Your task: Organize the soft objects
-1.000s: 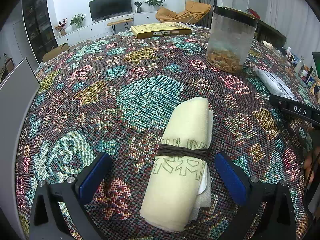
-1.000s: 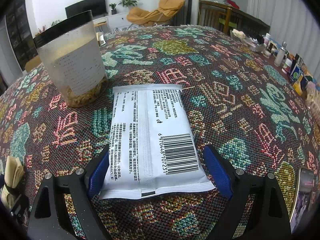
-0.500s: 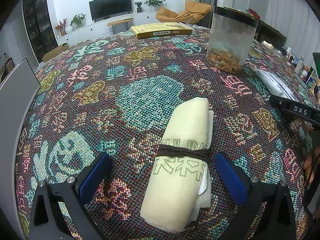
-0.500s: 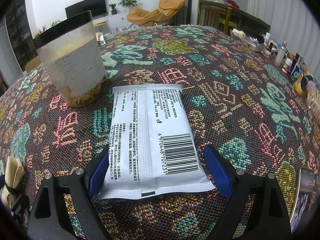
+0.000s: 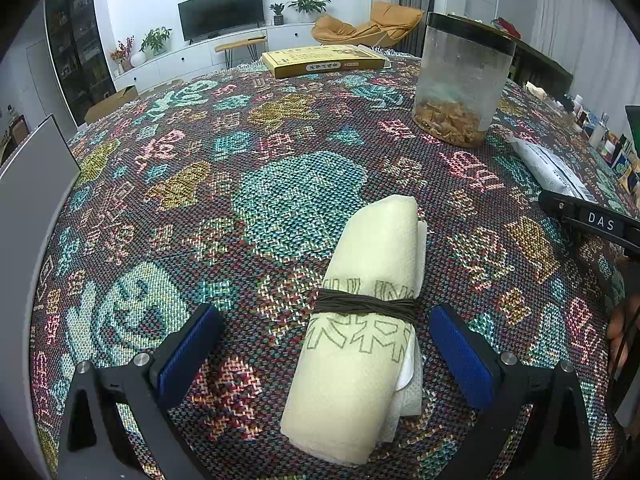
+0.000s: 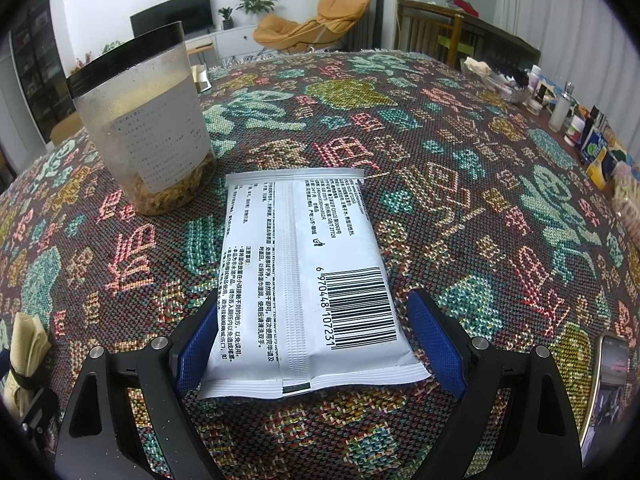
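Note:
A rolled cream towel (image 5: 360,320) tied with a dark cord lies on the patterned tablecloth, between the fingers of my left gripper (image 5: 326,350). The left gripper is open, its blue pads apart from the roll on both sides. A white soft packet with a barcode (image 6: 304,276) lies flat between the fingers of my right gripper (image 6: 316,344). The right gripper is open; its left pad (image 6: 196,344) is close against the packet's edge, the right pad stands apart. The packet also shows in the left wrist view (image 5: 552,168), and the towel in the right wrist view (image 6: 24,344).
A clear jar with a black lid and dried bits (image 5: 460,84) stands beyond the towel, left of the packet (image 6: 148,136). A yellow box (image 5: 324,62) lies at the far edge. A grey panel (image 5: 28,208) stands left. Bottles and boxes (image 6: 576,128) crowd the right side.

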### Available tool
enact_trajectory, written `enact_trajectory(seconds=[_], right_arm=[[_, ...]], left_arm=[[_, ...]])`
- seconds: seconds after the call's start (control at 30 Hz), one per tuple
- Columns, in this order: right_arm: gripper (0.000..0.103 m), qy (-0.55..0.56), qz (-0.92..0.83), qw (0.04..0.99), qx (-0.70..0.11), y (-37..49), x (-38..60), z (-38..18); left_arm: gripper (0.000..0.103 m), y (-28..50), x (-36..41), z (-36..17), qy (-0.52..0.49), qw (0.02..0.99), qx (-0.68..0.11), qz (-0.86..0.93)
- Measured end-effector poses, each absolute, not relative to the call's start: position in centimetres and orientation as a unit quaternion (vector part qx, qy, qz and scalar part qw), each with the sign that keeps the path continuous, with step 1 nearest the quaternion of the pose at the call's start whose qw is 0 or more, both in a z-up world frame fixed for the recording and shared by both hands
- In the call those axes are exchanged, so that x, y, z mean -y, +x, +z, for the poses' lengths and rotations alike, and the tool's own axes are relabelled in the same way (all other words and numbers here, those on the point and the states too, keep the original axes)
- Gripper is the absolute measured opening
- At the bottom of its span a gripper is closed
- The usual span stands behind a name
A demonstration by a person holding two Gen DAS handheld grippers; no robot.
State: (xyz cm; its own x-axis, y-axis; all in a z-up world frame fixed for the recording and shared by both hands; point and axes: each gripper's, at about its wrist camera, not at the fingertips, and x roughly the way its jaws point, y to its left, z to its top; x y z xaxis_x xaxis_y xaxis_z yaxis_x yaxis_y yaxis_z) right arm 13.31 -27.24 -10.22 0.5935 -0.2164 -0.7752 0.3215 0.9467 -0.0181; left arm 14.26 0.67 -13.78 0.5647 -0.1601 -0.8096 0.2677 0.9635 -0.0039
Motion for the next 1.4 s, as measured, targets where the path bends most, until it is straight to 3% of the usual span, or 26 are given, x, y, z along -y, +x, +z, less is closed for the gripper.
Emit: enact_trajectory(seconds=[0.5, 0.6, 0.63, 0.67, 0.7, 0.73, 0.93, 1.07, 1.27, 1.4], right_arm=[[0.096, 0.058, -0.112, 0.881, -0.456, 14.4, 27.6, -10.1], [0.088, 0.084, -0.07, 0.857, -0.504, 15.5, 29.2, -9.2], [0.066, 0.079, -0.069, 0.853, -0.512, 15.7, 29.5, -9.0], [0.064, 0.064, -0.072, 0.848, -0.52, 16.1, 29.6, -8.7], [0.063, 0.067, -0.069, 0.842, -0.53, 16.5, 30.1, -8.5], [0.063, 0.075, -0.073, 0.842, -0.53, 17.0, 30.6, -8.0], [0.062, 0.116, -0.119, 0.884, -0.436, 18.2, 33.2, -0.8], [0.062, 0.073, -0.084, 0.912, -0.396, 17.8, 29.0, 5.0], [0.063, 0.033, 0.065, 0.922, -0.381, 13.5, 13.5, 9.5], [0.063, 0.032, 0.196, 0.899, -0.389, 9.0, -0.5, 9.6]], left_arm=[[0.103, 14.1, -0.8, -13.3, 0.069, 0.869, -0.472, -0.131], [0.101, 14.3, -0.7, -12.9, 0.086, 0.838, -0.512, -0.165], [0.087, 14.2, -0.7, -12.7, 0.086, 0.836, -0.514, -0.173], [0.059, 14.1, -0.6, -12.3, 0.097, 0.84, -0.506, -0.169], [0.043, 14.2, -0.6, -11.9, 0.102, 0.843, -0.498, -0.174], [0.036, 14.5, -0.4, -11.7, 0.101, 0.841, -0.5, -0.18], [0.035, 16.2, -2.2, -7.9, 0.011, 0.863, -0.472, -0.181], [0.035, 16.5, -5.1, -2.7, -0.053, 0.878, -0.438, -0.186], [0.036, 12.0, -15.4, 4.0, -0.095, 0.9, -0.396, -0.158], [0.036, 7.8, -23.5, 4.2, -0.064, 0.906, -0.41, -0.087]])
